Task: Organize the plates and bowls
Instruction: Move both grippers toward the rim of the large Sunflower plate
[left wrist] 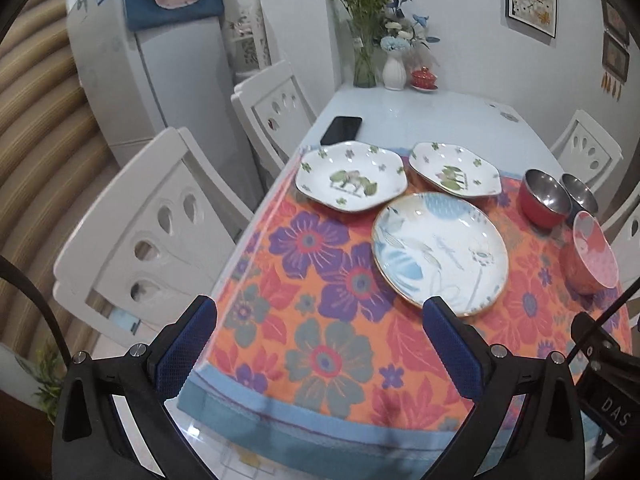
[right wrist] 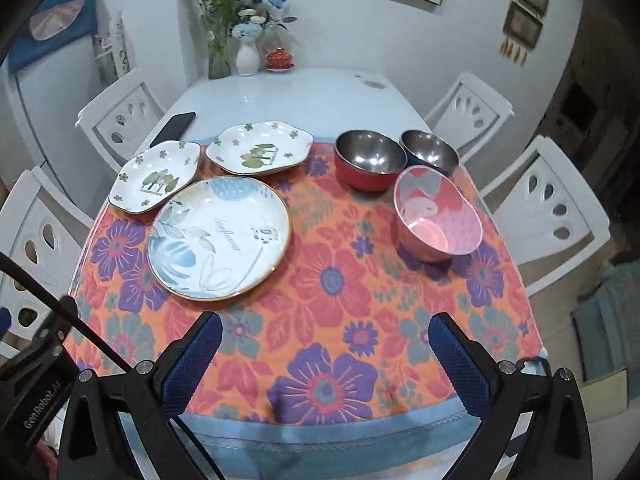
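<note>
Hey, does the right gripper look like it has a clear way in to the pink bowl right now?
Probably yes. The right gripper is open and empty over the floral cloth, and only bare cloth lies between it and the pink bowl. The red steel bowl and blue steel bowl sit behind it.

Left claw (left wrist: 320, 320) spread wide and empty, hovering above the near edge of the floral cloth (left wrist: 340, 340) on the table (left wrist: 420, 120). Ahead on the cloth: round plate (left wrist: 440, 252), with two clover plates, left (left wrist: 351, 176) and right (left wrist: 454, 170), just behind it. Off to the right, red bowl (left wrist: 544, 198), blue bowl (left wrist: 580, 196) and pink bowl (left wrist: 592, 254) close together; phone (left wrist: 341, 130) beyond the cloth.
</note>
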